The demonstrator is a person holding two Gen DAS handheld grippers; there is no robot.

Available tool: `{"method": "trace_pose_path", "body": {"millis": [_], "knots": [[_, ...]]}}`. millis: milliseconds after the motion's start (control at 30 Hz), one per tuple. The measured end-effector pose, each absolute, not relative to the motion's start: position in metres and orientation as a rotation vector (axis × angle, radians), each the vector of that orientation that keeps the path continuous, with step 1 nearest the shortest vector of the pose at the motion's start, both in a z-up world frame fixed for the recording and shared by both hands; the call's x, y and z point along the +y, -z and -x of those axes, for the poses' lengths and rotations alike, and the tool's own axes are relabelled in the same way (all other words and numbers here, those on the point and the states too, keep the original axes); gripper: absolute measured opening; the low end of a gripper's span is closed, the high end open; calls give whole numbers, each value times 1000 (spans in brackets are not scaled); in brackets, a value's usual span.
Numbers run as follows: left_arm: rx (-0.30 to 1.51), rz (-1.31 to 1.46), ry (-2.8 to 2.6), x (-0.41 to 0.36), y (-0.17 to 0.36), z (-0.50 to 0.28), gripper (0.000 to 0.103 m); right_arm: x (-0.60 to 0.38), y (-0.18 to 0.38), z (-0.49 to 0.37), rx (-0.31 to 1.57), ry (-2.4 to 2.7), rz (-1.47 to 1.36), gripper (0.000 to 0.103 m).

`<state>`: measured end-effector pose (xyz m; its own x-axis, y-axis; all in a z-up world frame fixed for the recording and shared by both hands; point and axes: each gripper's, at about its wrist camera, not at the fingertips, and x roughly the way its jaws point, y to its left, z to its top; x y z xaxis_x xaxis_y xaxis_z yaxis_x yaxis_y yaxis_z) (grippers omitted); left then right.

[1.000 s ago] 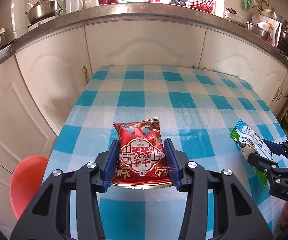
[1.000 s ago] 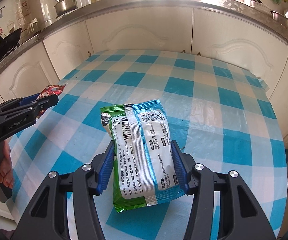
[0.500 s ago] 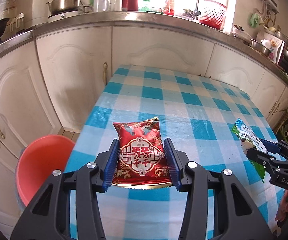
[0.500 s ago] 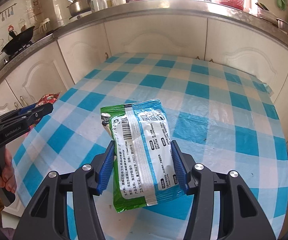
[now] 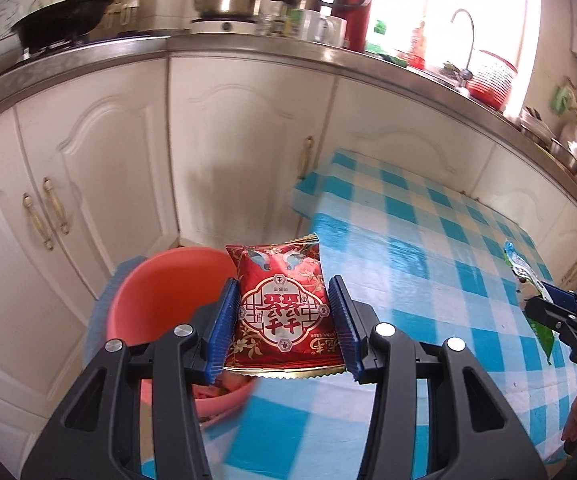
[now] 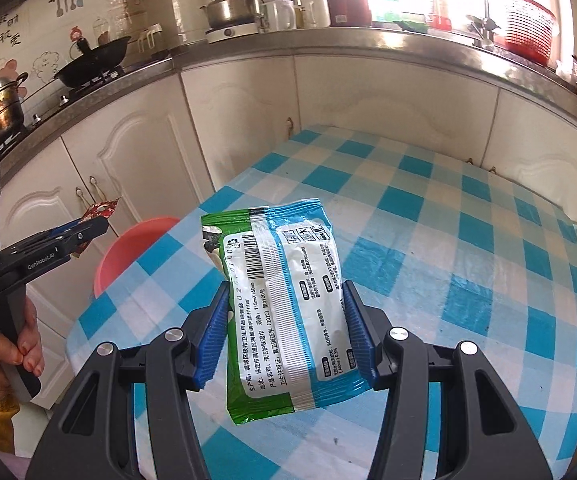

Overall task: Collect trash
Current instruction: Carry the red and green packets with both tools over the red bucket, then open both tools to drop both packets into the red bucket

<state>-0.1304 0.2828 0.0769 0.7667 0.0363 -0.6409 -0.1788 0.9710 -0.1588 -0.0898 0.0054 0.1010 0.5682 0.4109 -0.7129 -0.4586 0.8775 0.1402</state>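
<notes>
My left gripper (image 5: 284,324) is shut on a red snack packet (image 5: 284,304) and holds it in the air at the table's left edge, partly over a pink bin (image 5: 160,300) on the floor. My right gripper (image 6: 286,332) is shut on a green and blue wet-wipe packet (image 6: 284,296) and holds it above the checked tablecloth (image 6: 448,248). The right gripper with its packet (image 5: 528,284) shows at the right of the left wrist view. The left gripper (image 6: 84,232) and the pink bin (image 6: 128,252) show at the left of the right wrist view.
White cabinet doors (image 5: 228,152) run behind the table under a steel counter (image 6: 368,40) with a kettle (image 5: 228,0), a wok (image 6: 92,64) and a red basket (image 6: 528,28). Some trash lies in the bottom of the bin (image 5: 224,384). A hand (image 6: 4,344) holds the left gripper.
My left gripper has swung left with the red packet, from over the table to over the pink bin. My right gripper has turned left with the wet-wipe packet still in it.
</notes>
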Motion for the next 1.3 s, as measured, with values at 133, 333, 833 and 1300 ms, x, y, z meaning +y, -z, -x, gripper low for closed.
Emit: {"method": "trace_pose_path", "body": {"millis": [133,333,833,1300], "knots": [[672,262,-179,317,-81,138,48,38,-111,88,814,-581,87,55],[641,336,-251,364,-85,146,48,90,-121,80,831,-705,85,55],[665,474,-244,409,-57,132,48,202,-110,38,972,-909,1,55],[761,508,-225,414,-13,107,48,242,-65,11,1077,-895,41,55]]}}
